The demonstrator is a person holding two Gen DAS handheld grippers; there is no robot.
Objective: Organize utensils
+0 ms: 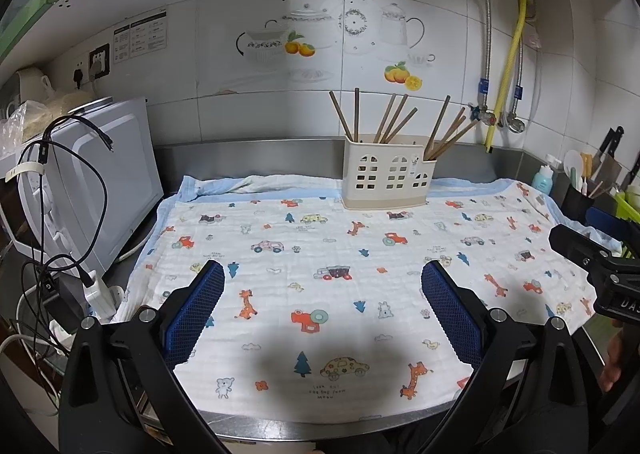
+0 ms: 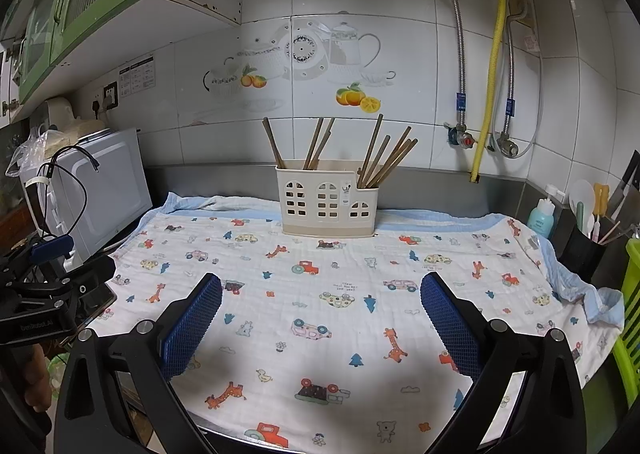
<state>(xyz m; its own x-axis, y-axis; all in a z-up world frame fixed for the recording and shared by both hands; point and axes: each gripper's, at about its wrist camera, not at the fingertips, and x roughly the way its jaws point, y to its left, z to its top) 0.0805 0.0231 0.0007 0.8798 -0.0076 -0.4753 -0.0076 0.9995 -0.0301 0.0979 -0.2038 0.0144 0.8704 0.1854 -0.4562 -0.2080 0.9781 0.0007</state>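
Both grippers hang over the near edge of the desk (image 1: 280, 428) with nothing between their fingers: the left gripper (image 1: 323, 274) has its blue pads spread wide apart, and the right gripper (image 2: 321, 286) is spread just as wide, each gap showing only the printed cloth (image 1: 320, 294) beneath. Straight ahead of both, at the far side of the cloth and near the steel back wall, stands the cream holder (image 1: 387, 178), and the brown chopsticks (image 1: 394, 118) stand in it, leaning outward in loose groups; from the right wrist view they seem to sit in more than one compartment, with most of them bunched toward the holder's right end, though which stick is in which slot cannot be told. No chopstick, spoon or other loose utensil lies on the cloth between the grippers and the holder, nor to either side of them as far as the two views reach. Judged from that, the task looks finished or very nearly so: everything that belongs in the holder appears to be in it, and the empty, open grippers suggest nothing is in hand. What could remain, if anything, is straightening the leaning sticks. The black cup of tools (image 2: 582, 250) far off to the right of the right gripper, off the cloth, seems not to be part of the job.
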